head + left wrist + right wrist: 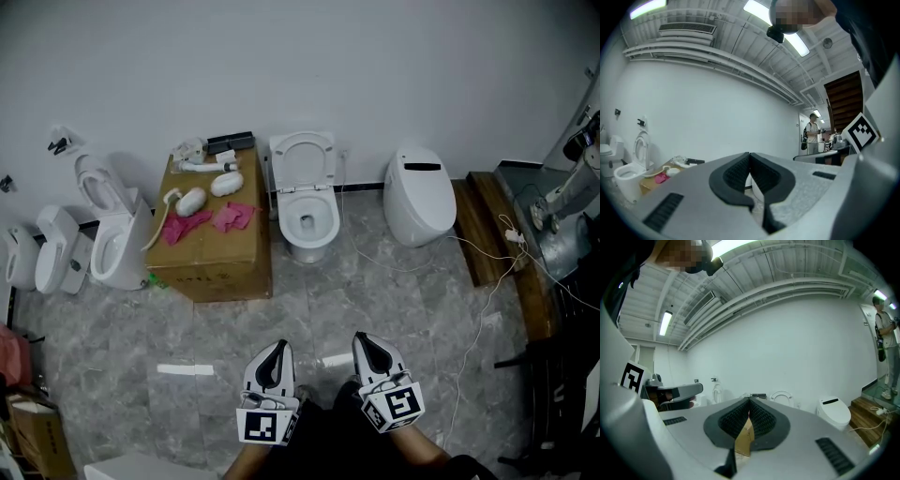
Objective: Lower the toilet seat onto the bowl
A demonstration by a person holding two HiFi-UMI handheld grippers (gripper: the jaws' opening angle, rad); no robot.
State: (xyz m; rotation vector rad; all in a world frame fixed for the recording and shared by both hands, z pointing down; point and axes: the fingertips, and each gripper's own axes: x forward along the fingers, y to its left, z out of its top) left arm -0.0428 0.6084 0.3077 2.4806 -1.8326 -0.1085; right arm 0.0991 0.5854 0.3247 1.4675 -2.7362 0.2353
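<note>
Both grippers sit at six o'clock in the head view. The left gripper point(278, 346) and right gripper point(364, 338) are each pinched together and empty, aimed level at the toilet bowl point(310, 226) at twelve o'clock, well apart from it. The toilet seat point(304, 159) stands upright against the wall, so lowering looks unstarted. A cardboard box point(212, 249) flanks the bowl at nine o'clock. In the left gripper view the jaws meet with nothing between. In the right gripper view the jaws are likewise closed, and the raised seat shows at one o'clock past the tips, probably lined up for the approach.
</note>
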